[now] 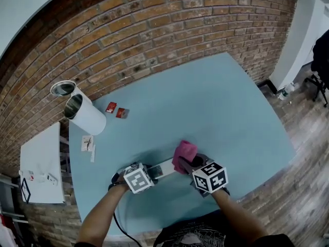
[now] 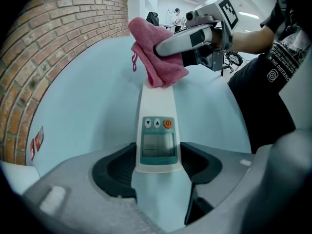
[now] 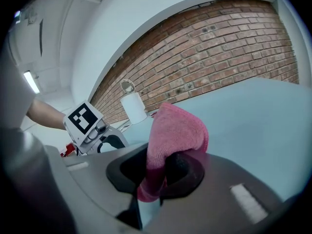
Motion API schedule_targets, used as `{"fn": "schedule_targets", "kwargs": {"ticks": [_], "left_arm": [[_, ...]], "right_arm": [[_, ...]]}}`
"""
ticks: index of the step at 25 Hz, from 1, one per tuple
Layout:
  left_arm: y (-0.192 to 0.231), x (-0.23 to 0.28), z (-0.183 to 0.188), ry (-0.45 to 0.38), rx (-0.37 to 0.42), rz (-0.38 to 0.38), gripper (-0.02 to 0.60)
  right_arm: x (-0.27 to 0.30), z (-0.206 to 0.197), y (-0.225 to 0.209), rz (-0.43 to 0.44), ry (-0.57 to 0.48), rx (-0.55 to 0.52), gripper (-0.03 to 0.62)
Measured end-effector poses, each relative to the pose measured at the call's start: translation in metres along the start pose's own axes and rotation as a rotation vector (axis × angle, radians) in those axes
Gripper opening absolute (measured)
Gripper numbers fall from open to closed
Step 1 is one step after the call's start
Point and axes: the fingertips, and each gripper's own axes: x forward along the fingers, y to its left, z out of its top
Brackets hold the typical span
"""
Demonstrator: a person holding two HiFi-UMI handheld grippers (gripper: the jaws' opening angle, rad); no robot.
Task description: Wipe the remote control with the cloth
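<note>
Wiping of the far end of the white remote control (image 2: 157, 126) with the pink cloth (image 2: 155, 57), near the front edge of the blue table (image 1: 216, 107).
Its near end is clamped by the side edges in the left tool (image 2: 157, 167); the cloth is pinched in the right tool (image 3: 163, 174). The remote control is judged stiff, light and slippery, the cloth soft and bunching. The end beneath the cloth is hidden.

Print on a shirt, signs on three buttons

The person's black shirt (image 2: 282, 65) carried white lettering, "IN THE DISTANCE", beside a round emblem; the remote control (image 2: 157, 126) bore a down arrow, an up arrow and an orange power sign (print on the red packets (image 1: 116, 110) was too small to read).
</note>
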Motion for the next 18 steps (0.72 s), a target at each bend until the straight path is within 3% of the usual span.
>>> {"fn": "schedule_targets", "kwargs": {"ticks": [8,13,18], "left_arm": [[0.001,0.001,-0.001,0.014,0.001,0.0,0.287],[0.002,0.002,-0.001,0.024,0.001,-0.001,0.288],[0.002,0.001,0.003,0.015,0.002,0.005,0.288]], "right_arm": [[-0.008,-0.001,-0.022,-0.039,-0.015,0.02,0.064],[-0.008,0.019,-0.04,-0.071,-0.086,0.057,0.064],[0.004,0.025,-0.049,-0.09,-0.093,0.032,0.064]]}}
